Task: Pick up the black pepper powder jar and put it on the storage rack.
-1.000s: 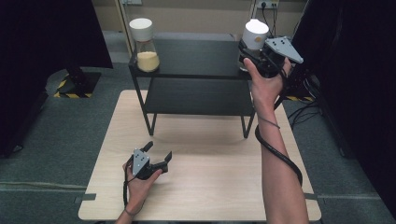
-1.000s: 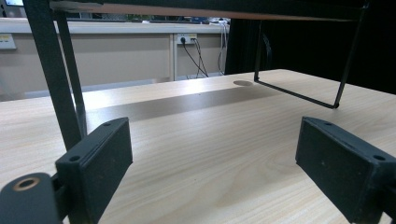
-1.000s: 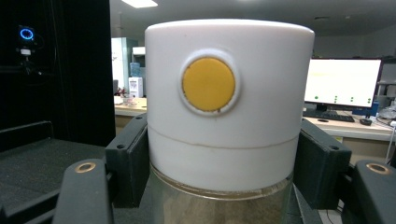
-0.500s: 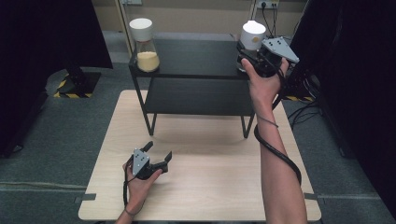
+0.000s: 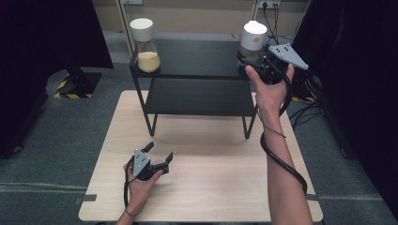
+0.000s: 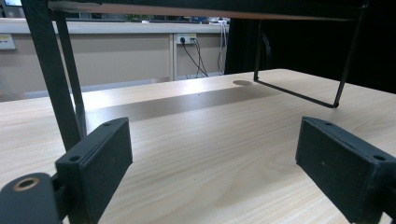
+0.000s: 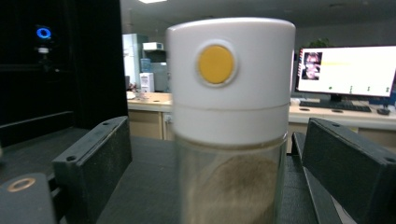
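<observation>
Now white-lidded jar (image 7: 231,121) between the right claw's (image 7: 215,172) spread jaws.

The bottom of the jar (image 7: 231,121) is cut off by the lower edge in the right gripper view, and its contents look blurred behind the glass.

No readable writing, label, brand or number stands on anything here. The monitor (image 7: 346,77) in the right gripper view carries a small picture and lines of text too blurred to read, and the white lid (image 7: 231,74) bears only a plain yellow dot (image 7: 215,64), without letters
</observation>
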A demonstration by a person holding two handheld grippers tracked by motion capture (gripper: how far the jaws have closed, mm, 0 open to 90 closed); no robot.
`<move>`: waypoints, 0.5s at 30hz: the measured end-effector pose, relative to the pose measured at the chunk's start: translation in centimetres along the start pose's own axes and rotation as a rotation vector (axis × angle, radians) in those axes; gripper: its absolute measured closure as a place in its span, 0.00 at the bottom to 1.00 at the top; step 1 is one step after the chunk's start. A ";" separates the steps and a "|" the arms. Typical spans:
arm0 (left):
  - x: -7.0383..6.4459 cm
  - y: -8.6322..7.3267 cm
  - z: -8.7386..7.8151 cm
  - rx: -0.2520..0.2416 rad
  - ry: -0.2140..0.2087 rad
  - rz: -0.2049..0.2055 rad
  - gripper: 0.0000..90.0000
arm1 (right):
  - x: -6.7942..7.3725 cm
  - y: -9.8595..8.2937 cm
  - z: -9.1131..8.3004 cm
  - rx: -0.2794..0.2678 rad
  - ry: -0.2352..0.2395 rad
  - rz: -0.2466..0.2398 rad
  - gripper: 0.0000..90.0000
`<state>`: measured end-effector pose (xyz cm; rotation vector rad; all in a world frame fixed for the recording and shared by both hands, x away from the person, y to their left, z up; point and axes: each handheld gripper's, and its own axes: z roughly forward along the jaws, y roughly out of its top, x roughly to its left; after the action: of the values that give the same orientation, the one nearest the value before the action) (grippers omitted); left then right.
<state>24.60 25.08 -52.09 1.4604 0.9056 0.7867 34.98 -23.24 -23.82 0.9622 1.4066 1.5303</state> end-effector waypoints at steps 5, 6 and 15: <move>0.0 0.0 0.0 -0.001 0.000 -0.001 0.11 | 0.1 -0.2 -1.8 -0.005 0.024 0.001 0.09; 0.0 0.0 0.0 -0.001 0.000 -0.001 0.11 | 0.1 -0.3 -2.0 -0.004 0.026 -0.002 0.08; 0.0 0.0 0.0 -0.002 0.001 -0.002 0.11 | 0.4 -1.6 -3.9 0.002 0.052 -0.009 0.08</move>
<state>24.59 25.10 -52.12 1.4574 0.9068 0.7863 31.34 -24.25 -25.76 0.9223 1.4473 1.5569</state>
